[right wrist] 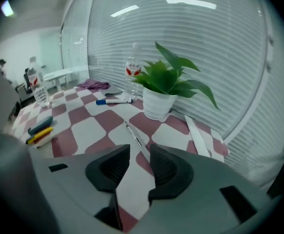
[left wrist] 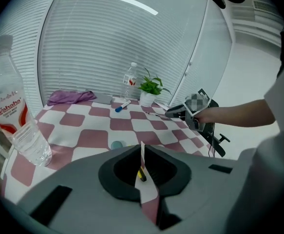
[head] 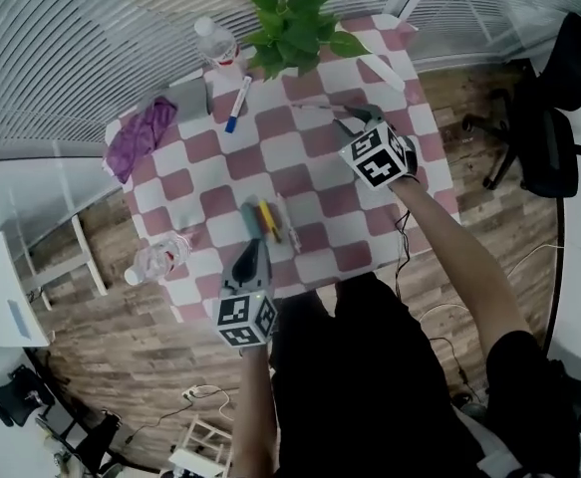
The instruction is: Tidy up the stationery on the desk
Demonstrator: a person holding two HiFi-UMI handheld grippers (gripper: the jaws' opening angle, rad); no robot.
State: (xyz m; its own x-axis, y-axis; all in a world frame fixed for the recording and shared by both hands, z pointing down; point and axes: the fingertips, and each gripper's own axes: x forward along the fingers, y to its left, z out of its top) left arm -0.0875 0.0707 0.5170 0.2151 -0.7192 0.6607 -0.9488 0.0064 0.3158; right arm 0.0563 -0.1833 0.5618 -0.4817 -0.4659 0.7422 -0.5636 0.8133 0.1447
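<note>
Left gripper (left wrist: 142, 167): jaws clenched, empty, over the near table (head: 305, 152) edge. Right gripper (right wrist: 139, 167): jaws released, thin pen (right wrist: 133, 134) just ahead.

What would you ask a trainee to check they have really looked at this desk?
1. True or false: the left gripper has its jaws wide apart.
2. What lies on the cloth just ahead of the open right gripper?
A. a thin pen
B. a purple cloth
C. a potted plant
3. How many water bottles are on the checked table?

Key: 1 false, the jaws are shut; 2 A; 3 two.
</note>
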